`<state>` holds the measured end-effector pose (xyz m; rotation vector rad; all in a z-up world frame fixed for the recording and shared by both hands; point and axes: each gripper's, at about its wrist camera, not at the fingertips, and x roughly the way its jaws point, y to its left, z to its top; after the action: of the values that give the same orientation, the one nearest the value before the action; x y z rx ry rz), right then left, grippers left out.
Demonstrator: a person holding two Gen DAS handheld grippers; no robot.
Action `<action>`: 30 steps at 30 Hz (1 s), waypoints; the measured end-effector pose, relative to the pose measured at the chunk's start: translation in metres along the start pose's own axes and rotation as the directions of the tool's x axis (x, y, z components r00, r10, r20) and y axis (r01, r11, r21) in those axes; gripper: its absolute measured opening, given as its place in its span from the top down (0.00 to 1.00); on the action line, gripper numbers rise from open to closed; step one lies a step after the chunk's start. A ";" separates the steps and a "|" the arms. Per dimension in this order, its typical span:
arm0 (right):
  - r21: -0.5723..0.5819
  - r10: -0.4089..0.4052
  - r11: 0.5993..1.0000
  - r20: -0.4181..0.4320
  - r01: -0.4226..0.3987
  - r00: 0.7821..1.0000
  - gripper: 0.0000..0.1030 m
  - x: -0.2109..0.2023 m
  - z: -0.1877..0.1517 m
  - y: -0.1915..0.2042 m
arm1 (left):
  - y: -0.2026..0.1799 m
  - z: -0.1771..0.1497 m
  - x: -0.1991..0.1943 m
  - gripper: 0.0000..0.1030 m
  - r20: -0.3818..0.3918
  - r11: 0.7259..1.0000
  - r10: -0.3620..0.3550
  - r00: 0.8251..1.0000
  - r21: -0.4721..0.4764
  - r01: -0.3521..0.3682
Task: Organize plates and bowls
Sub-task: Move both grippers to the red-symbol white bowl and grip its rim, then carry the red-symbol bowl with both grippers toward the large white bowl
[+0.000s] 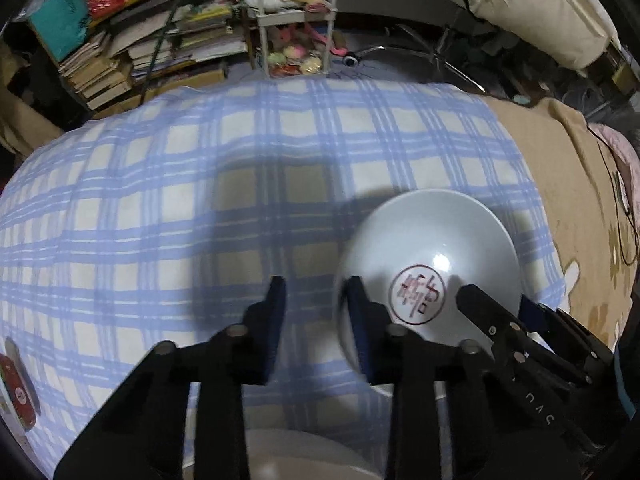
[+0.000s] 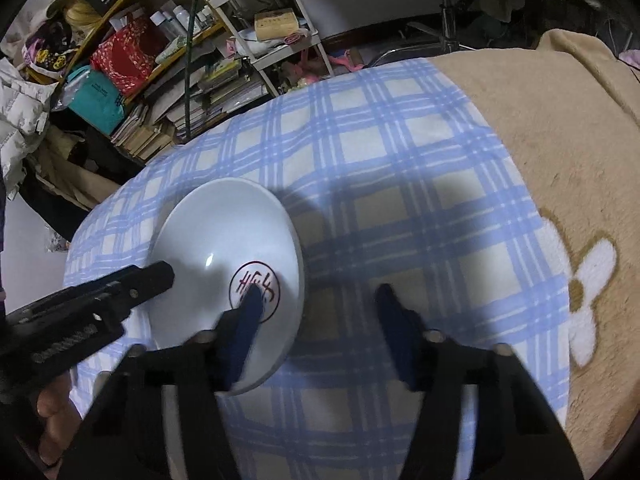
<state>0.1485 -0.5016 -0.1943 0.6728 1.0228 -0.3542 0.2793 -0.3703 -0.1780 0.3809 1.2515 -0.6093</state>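
A white bowl (image 1: 430,256) with a red round stamp (image 1: 417,294) printed on its inside bottom sits between two hand-held grippers, above a bed covered with a blue and cream checked cloth (image 1: 200,200).

From the left wrist camera, the left gripper (image 1: 316,308) has its two dark blue fingers spread wide apart. The bowl lies to the right of the gap, and the right-hand finger (image 1: 362,320) overlaps the bowl's near left rim. Whether it touches the rim cannot be told. The left-hand finger is over bare cloth. The right gripper (image 1: 496,312) enters from the lower right, one black finger lying across the inside of the bowl and its other finger behind the outer edge of the rim.

From the right wrist camera, the bowl (image 2: 226,264) appears tilted, its open face turned toward the camera. The right gripper (image 2: 320,312) is also spread wide, with its left finger (image 2: 246,328) inside the bowl, over the red stamp (image 2: 256,292), and its right finger out over the checked cloth (image 2: 400,160), well clear of the rim. The left gripper (image 2: 132,280) reaches in from the left, its black tip over the bowl's left side.

Another white dish (image 1: 280,452) shows at the bottom edge below the left gripper. A tan blanket (image 2: 560,160) with a white flower pattern lies beside the cloth. Cluttered shelves (image 2: 132,48) of books and bags stand behind the bed.
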 end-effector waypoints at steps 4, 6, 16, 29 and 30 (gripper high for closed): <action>0.008 0.078 0.997 -0.033 -0.078 0.996 0.85 0.002 -0.001 0.001 | -0.011 -0.004 -0.001 0.89 -0.007 0.999 -0.027 1.000 0.039 0.028; -0.003 0.062 0.998 -0.033 -0.062 0.998 0.87 0.000 -0.002 0.003 | -0.014 -0.006 -0.004 0.89 -0.005 0.999 -0.010 1.000 0.052 0.010; -0.005 0.088 0.996 -0.008 -0.088 0.996 0.87 -0.028 -0.013 0.018 | -0.006 -0.023 -0.049 0.89 0.035 0.999 0.017 0.999 0.042 -0.019; -0.109 0.141 0.985 0.045 -0.135 0.989 0.87 -0.075 -0.039 0.067 | 0.024 -0.070 -0.114 0.89 0.087 0.997 0.074 0.993 -0.009 -0.073; -0.116 0.144 0.984 0.046 -0.138 0.988 0.87 -0.078 -0.042 0.070 | 0.026 -0.074 -0.116 0.89 0.084 0.997 0.079 0.993 -0.012 -0.079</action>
<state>0.1222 -0.4238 -0.1170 0.6269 0.9301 -0.1886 0.2177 -0.2815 -0.0894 0.3914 1.1526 -0.5467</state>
